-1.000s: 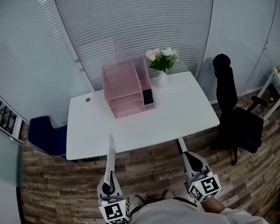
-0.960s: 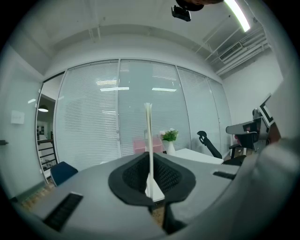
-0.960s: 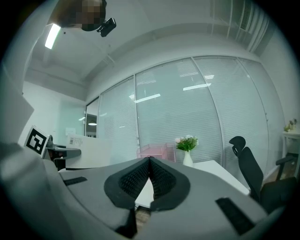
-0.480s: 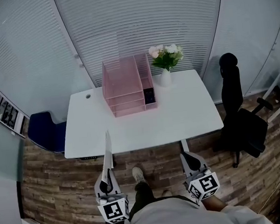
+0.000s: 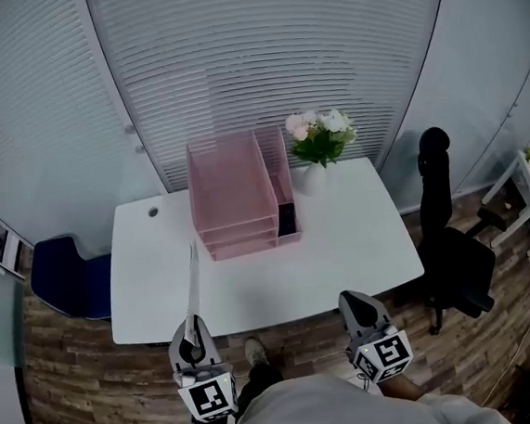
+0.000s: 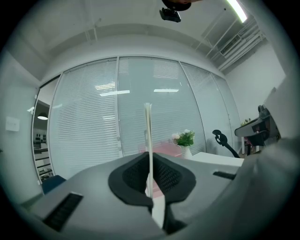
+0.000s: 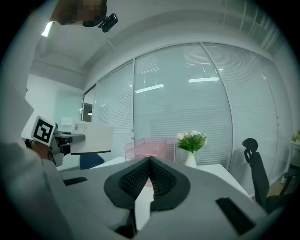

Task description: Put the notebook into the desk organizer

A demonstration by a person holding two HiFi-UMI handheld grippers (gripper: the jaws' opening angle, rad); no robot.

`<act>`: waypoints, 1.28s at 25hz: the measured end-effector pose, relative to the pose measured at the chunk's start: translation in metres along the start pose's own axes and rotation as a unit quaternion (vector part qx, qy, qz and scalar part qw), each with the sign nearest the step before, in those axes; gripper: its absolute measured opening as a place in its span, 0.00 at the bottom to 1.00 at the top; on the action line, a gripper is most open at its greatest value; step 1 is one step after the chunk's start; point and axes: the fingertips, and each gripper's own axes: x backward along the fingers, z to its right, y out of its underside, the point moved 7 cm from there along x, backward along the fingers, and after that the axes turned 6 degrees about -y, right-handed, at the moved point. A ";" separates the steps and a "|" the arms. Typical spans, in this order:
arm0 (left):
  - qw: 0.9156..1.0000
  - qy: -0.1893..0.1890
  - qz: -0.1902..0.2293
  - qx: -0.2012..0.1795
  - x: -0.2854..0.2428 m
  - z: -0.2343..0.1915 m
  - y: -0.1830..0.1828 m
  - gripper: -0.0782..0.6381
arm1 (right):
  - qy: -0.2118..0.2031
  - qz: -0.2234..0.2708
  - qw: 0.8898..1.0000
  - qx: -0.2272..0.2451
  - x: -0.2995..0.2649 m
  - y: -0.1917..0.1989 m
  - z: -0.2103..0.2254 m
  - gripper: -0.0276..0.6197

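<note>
A thin white notebook (image 5: 194,283) stands edge-on and upright in my left gripper (image 5: 192,337), which is shut on its lower edge; in the left gripper view the notebook (image 6: 148,136) rises straight up between the black pads (image 6: 164,176). The pink desk organizer (image 5: 236,204) sits at the back of the white desk (image 5: 353,254), well beyond both grippers. My right gripper (image 5: 353,302) hovers at the desk's near edge, shut with nothing in it (image 7: 149,165). From the right gripper view the organizer (image 7: 145,149) is straight ahead and the notebook (image 7: 91,138) is at the left.
A white vase of flowers (image 5: 319,141) stands just right of the organizer. A black office chair (image 5: 449,235) is at the desk's right end, a blue chair (image 5: 67,281) at its left. Glass walls with blinds close off the back.
The person has stepped closer to the desk, so both grippers now sit at its near edge. The notebook stays upright in the left gripper; the right gripper stays shut.
</note>
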 end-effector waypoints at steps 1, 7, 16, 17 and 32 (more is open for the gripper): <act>1.000 0.003 -0.005 -0.013 -0.013 -0.006 -0.004 0.13 | 0.002 0.001 1.000 0.000 -0.015 -0.006 0.001 0.06; 0.996 0.021 -0.016 -0.085 -0.081 -0.035 -0.028 0.13 | 0.011 0.009 1.000 -0.001 -0.090 -0.026 -0.005 0.06; 0.989 0.001 0.032 -0.144 -0.170 -0.039 -0.059 0.13 | 0.007 -0.002 1.000 -0.014 -0.134 -0.021 0.019 0.06; 0.985 -0.001 0.050 -0.163 -0.181 -0.036 -0.065 0.13 | 0.002 0.000 1.000 -0.014 -0.138 -0.022 0.024 0.06; 0.889 0.048 0.069 -0.449 -0.297 0.064 -0.106 0.13 | 0.003 0.001 0.999 -0.036 -0.125 -0.021 0.118 0.06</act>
